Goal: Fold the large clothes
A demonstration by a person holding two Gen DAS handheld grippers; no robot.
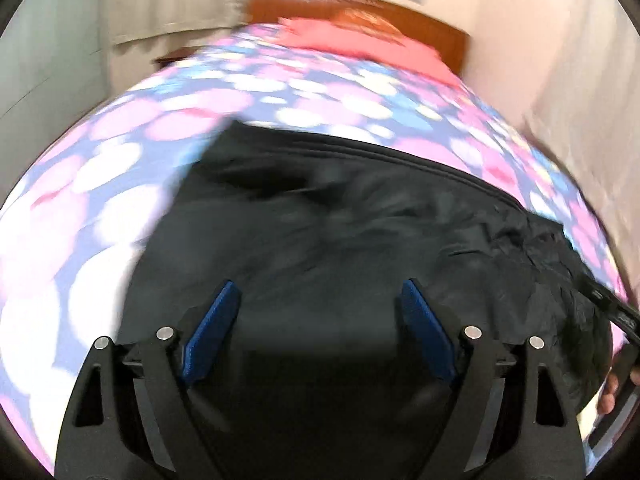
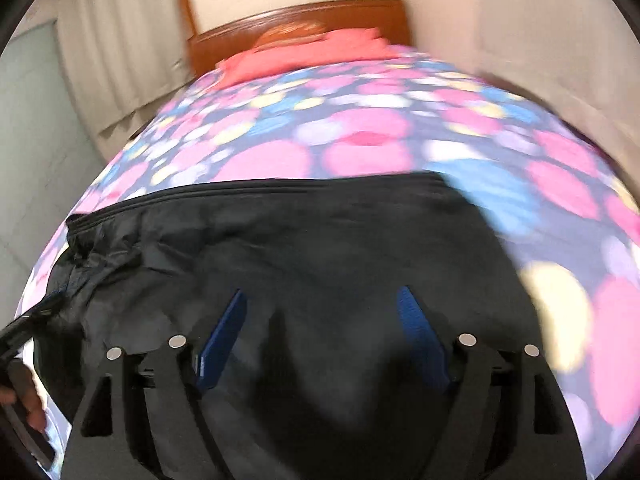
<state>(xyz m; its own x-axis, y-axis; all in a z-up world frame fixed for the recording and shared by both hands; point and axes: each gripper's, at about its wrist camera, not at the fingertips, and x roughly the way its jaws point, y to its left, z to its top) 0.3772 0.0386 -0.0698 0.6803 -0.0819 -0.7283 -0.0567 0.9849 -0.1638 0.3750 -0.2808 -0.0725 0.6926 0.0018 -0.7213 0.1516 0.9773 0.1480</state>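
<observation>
The left gripper [image 1: 318, 292] and the right gripper [image 2: 322, 300] were both spread wide and released, each hovering over a black garment [image 1: 340, 220] with nothing between its blue pads [image 1: 212, 332]. The garment lay spread on a bed with a pink, blue and white dotted bedspread [image 2: 360, 148]. At twelve o'clock sat a red pillow [image 2: 312, 56] against a wooden headboard [image 2: 304, 20]. Motion blur softened both views.

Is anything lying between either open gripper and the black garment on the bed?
Nothing visible does. The left gripper and the right gripper both sit open directly over the black garment, which lies bare on the floral bedspread. The red pillow sits far off by the headboard.
</observation>
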